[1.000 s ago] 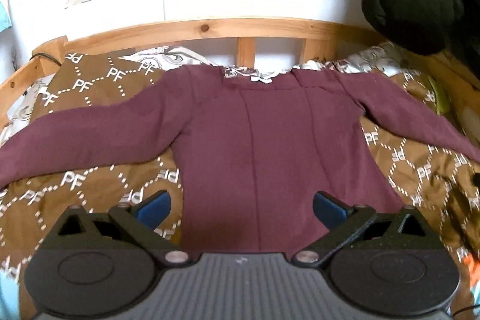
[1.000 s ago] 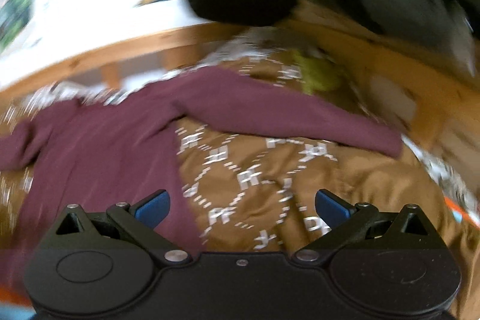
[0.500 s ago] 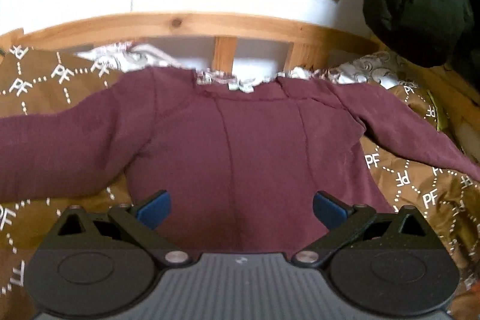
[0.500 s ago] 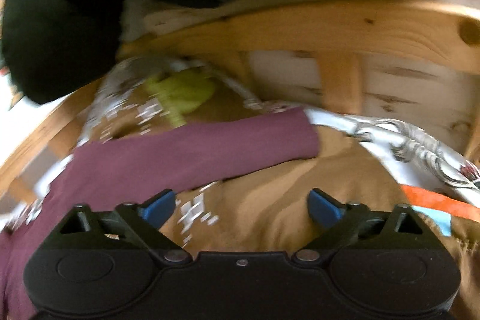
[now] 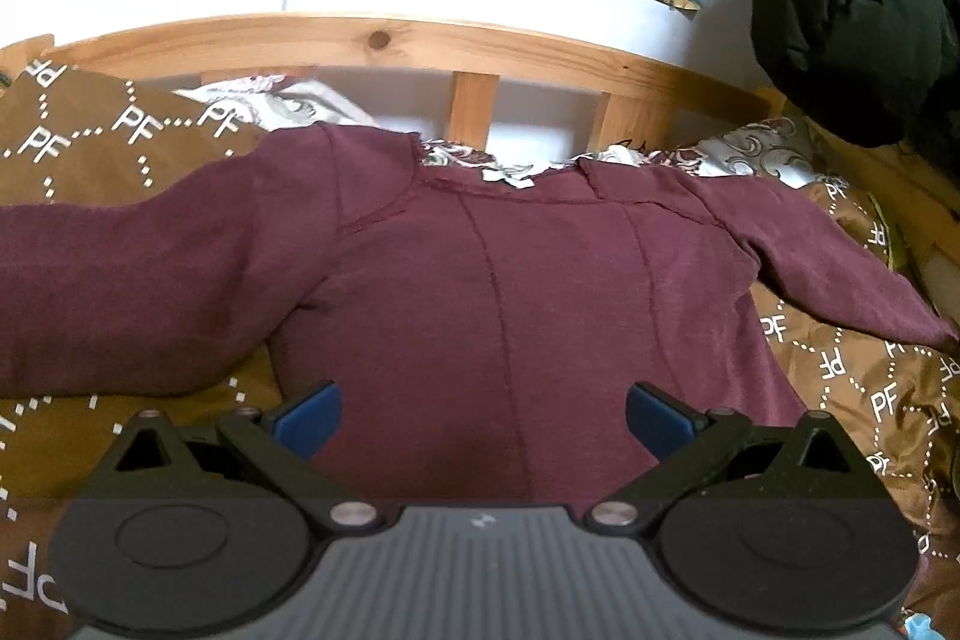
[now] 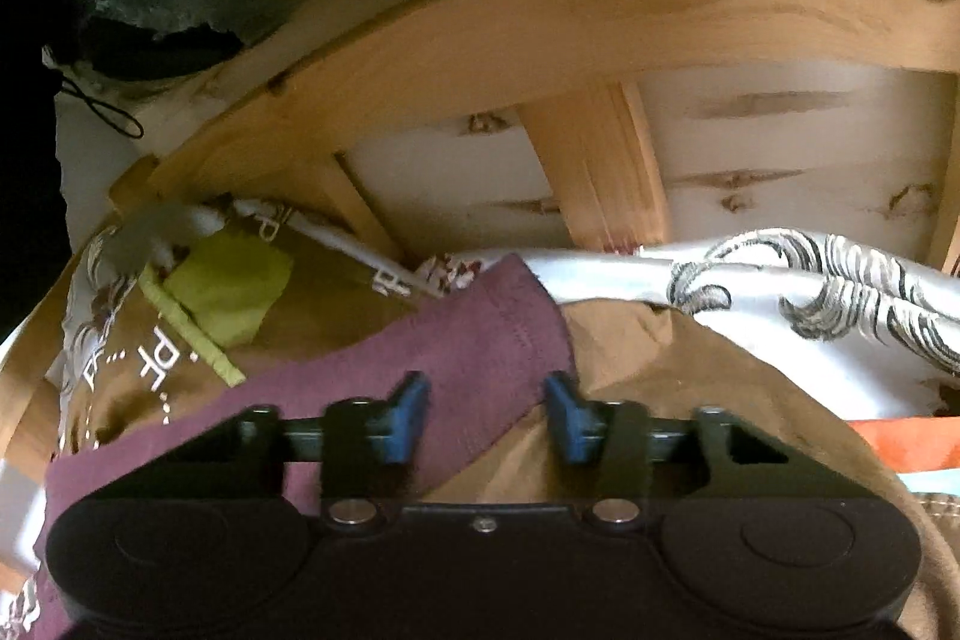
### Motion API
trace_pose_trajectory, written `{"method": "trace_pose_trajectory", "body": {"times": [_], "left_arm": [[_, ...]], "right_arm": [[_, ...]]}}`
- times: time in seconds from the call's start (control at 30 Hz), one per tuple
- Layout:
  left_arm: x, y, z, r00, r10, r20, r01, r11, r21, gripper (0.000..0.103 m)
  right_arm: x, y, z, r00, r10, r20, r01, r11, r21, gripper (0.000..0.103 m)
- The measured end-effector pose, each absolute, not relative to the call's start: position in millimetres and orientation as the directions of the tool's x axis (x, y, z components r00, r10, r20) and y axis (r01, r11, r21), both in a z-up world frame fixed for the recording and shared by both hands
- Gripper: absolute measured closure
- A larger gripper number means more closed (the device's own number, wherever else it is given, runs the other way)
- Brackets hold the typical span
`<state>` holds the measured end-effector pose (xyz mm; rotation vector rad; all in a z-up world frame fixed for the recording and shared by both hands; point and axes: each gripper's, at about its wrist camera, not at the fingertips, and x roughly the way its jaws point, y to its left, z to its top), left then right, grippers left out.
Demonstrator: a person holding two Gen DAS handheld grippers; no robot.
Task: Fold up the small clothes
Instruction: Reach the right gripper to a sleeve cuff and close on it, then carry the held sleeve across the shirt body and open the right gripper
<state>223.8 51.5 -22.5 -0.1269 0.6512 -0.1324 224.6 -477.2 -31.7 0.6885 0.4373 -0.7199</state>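
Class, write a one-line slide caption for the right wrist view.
Right tool closing around the maroon sleeve cuff beside the wooden bed rail.

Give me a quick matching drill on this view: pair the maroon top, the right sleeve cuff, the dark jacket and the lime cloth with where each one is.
Things:
1. maroon top
2. sleeve cuff
3. dark jacket
4. lime cloth

Places:
A. draped over the wooden rail's corner
B. between the right gripper's fingers
C. spread flat on the brown bedspread
D. tucked by the rail, left of the cuff

Pairs: 1-C, 2-B, 3-A, 4-D
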Motion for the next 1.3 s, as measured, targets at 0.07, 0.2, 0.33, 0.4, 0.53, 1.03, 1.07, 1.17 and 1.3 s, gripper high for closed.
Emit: {"method": "trace_pose_trajectory", "body": {"times": [0.07,0.2,0.33,0.4,0.53,1.03,1.07,1.17,1.3], "left_arm": [[225.8,55.1,-24.7,0.776,-0.164,-0.609,0.068,0.982,-0.178,0.001],[228.1,57.1,-27.2,0.758,-0.166,-0.631,0.067,0.982,-0.178,0.001],[228.4,62.7,-25.9,0.753,-0.181,-0.633,0.064,0.977,-0.203,0.001],[229.1,67.5,-24.4,0.755,-0.168,-0.634,0.042,0.977,-0.208,0.001],[234.0,83.6,-23.2,0.741,-0.116,-0.662,-0.05,0.973,-0.226,0.001],[226.3,135.0,-14.4,0.765,0.049,-0.642,-0.304,0.906,-0.293,0.001],[226.4,136.4,-14.4,0.766,0.051,-0.641,-0.309,0.904,-0.297,0.001],[226.9,138.7,-14.7,0.771,0.056,-0.635,-0.316,0.899,-0.304,0.001],[229.0,137.9,-17.0,0.776,0.039,-0.629,-0.301,0.9,-0.316,0.001]], "right_arm": [[226.6,-472.6,-26.1,0.699,-0.449,-0.557,0.703,0.573,0.42,0.087],[225.8,-443.9,4.0,0.758,-0.485,-0.436,0.642,0.671,0.371,0.093],[223.2,-395.5,44.8,0.841,-0.476,-0.256,0.533,0.808,0.251,0.093],[221.6,-366.2,60.9,0.888,-0.428,-0.167,0.455,0.871,0.184,0.093],[227.1,-299.7,78.2,0.968,-0.249,-0.04,0.249,0.968,-0.015,0.093],[234.1,-110.1,10.3,0.902,0.352,-0.25,-0.425,0.825,-0.373,0.094],[232.4,-104.0,3.5,0.883,0.376,-0.281,-0.461,0.809,-0.366,0.095],[225.4,-88.1,-17.0,0.843,0.418,-0.339,-0.528,0.765,-0.369,0.095],[223.6,-75.9,-37.2,0.796,0.438,-0.418,-0.587,0.728,-0.355,0.094]]}}
